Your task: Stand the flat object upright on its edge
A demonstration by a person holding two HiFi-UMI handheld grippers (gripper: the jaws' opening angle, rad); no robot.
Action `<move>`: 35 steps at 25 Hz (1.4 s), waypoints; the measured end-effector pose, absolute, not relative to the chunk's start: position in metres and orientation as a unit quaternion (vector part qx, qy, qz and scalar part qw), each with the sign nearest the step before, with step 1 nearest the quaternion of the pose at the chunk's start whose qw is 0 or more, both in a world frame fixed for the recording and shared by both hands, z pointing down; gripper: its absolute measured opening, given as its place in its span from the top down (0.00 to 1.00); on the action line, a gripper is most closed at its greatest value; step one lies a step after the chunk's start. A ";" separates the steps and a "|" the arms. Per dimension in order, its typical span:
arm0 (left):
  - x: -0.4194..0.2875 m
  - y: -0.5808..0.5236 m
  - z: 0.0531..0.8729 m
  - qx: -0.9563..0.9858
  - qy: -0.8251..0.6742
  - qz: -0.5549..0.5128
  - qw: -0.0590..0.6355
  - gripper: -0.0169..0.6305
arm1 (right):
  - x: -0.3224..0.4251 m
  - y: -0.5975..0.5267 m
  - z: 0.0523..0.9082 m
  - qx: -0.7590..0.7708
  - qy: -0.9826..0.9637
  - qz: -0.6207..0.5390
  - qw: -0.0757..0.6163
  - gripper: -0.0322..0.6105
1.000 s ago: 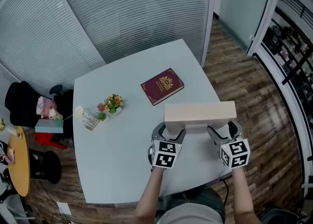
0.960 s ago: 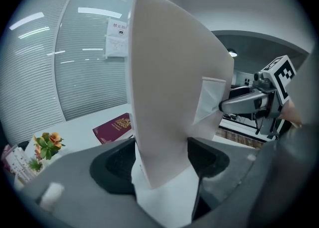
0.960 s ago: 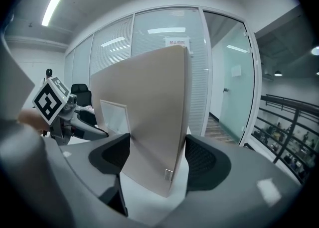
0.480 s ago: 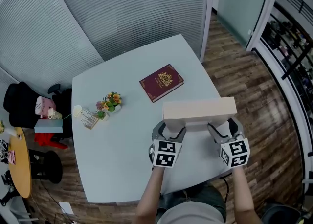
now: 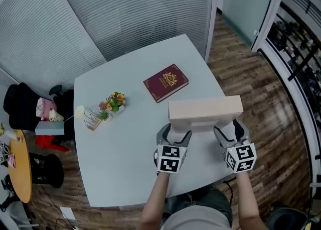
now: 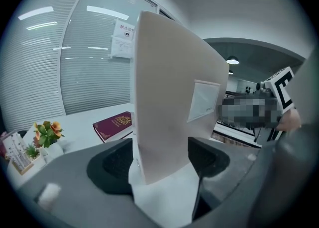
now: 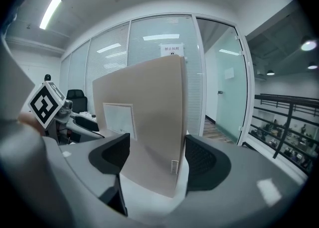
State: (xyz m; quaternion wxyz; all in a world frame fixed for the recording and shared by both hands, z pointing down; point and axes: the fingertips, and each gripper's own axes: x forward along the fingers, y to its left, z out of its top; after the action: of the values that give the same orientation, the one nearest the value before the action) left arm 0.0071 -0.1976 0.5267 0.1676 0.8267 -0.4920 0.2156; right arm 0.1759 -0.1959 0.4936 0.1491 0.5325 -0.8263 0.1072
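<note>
Left gripper (image 5: 174, 133) and right gripper (image 5: 230, 131) each clamp the smooth beige slab (image 5: 205, 112) — upright.

Box (image 5: 205, 113) seemingly above table (image 5: 125, 163), book (image 5: 166, 82) behind

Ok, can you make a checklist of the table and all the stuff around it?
Surface: pale grey table with rounded corners.
Job's things: beige box, upright on its long edge, gripped near both ends.
Clutter: red book lying flat; small flowers; a card beside them.
Grippers: left gripper and right gripper both shut on the box.
Cables: what looks like a thin cord below the right gripper.
Surroundings: window blinds, wooden floor, black chair.
</note>
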 end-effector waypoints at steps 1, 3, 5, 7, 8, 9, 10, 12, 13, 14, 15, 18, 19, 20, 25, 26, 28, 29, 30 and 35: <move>0.007 -0.197 0.527 0.827 -0.492 0.215 0.168 0.44 | 0.176 -0.195 0.494 0.533 -0.826 0.108 0.150 0.37; 0.006 -0.195 0.525 0.827 -0.492 0.212 0.169 0.43 | 0.175 -0.194 0.495 0.535 -0.824 0.108 0.151 0.35; 0.004 -0.193 0.524 0.827 -0.494 0.210 0.170 0.43 | 0.175 -0.192 0.495 0.537 -0.823 0.110 0.150 0.32; 0.002 -0.191 0.522 0.825 -0.497 0.207 0.169 0.43 | 0.176 -0.190 0.494 0.541 -0.820 0.114 0.147 0.31; 0.001 -0.190 0.521 0.825 -0.500 0.205 0.168 0.43 | 0.177 -0.190 0.493 0.545 -0.818 0.114 0.146 0.30; -0.001 -0.190 0.519 0.824 -0.502 0.201 0.168 0.43 | 0.179 -0.189 0.492 0.549 -0.815 0.113 0.144 0.30; -0.002 -0.189 0.517 0.824 -0.504 0.197 0.168 0.43 | 0.180 -0.188 0.490 0.554 -0.813 0.111 0.143 0.29; -0.005 -0.187 0.510 0.824 -0.508 0.187 0.169 0.43 | 0.183 -0.187 0.485 0.564 -0.807 0.103 0.139 0.29; -0.007 -0.186 0.506 0.823 -0.511 0.182 0.167 0.43 | 0.184 -0.186 0.481 0.570 -0.804 0.097 0.136 0.30; -0.010 -0.186 0.503 0.822 -0.515 0.177 0.165 0.43 | 0.186 -0.185 0.477 0.577 -0.801 0.090 0.133 0.32; -0.013 -0.186 0.499 0.821 -0.520 0.171 0.163 0.43 | 0.188 -0.184 0.473 0.583 -0.798 0.082 0.130 0.33; -0.024 -0.184 0.486 0.817 -0.533 0.146 0.164 0.43 | 0.192 -0.179 0.460 0.605 -0.784 0.065 0.125 0.43; -0.028 -0.184 0.481 0.816 -0.536 0.138 0.164 0.44 | 0.193 -0.178 0.455 0.611 -0.780 0.060 0.124 0.46; -0.032 -0.183 0.476 0.816 -0.540 0.132 0.162 0.44 | 0.193 -0.176 0.450 0.617 -0.776 0.054 0.121 0.49; -0.048 -0.177 0.445 0.818 -0.549 0.097 0.142 0.50 | 0.191 -0.164 0.424 0.637 -0.764 0.031 0.093 0.60; -0.051 -0.177 0.438 0.819 -0.551 0.090 0.135 0.53 | 0.190 -0.162 0.419 0.640 -0.763 0.027 0.087 0.61; -0.055 -0.175 0.424 0.821 -0.553 0.077 0.122 0.58 | 0.188 -0.157 0.409 0.645 -0.760 0.019 0.078 0.62; -0.057 -0.175 0.417 0.822 -0.554 0.071 0.117 0.59 | 0.187 -0.156 0.404 0.647 -0.759 0.016 0.074 0.63; -0.059 -0.174 0.410 0.822 -0.554 0.065 0.111 0.61 | 0.186 -0.154 0.399 0.649 -0.757 0.012 0.070 0.63; -0.063 -0.169 0.381 0.828 -0.553 0.043 0.085 0.68 | 0.184 -0.145 0.378 0.661 -0.748 -0.004 0.052 0.66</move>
State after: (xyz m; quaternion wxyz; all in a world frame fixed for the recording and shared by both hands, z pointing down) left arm -0.0628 -0.1688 0.3814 0.0852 0.8276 -0.5531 0.0430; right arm 0.1843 -0.1446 0.3782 0.0519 0.6614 -0.7482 -0.0038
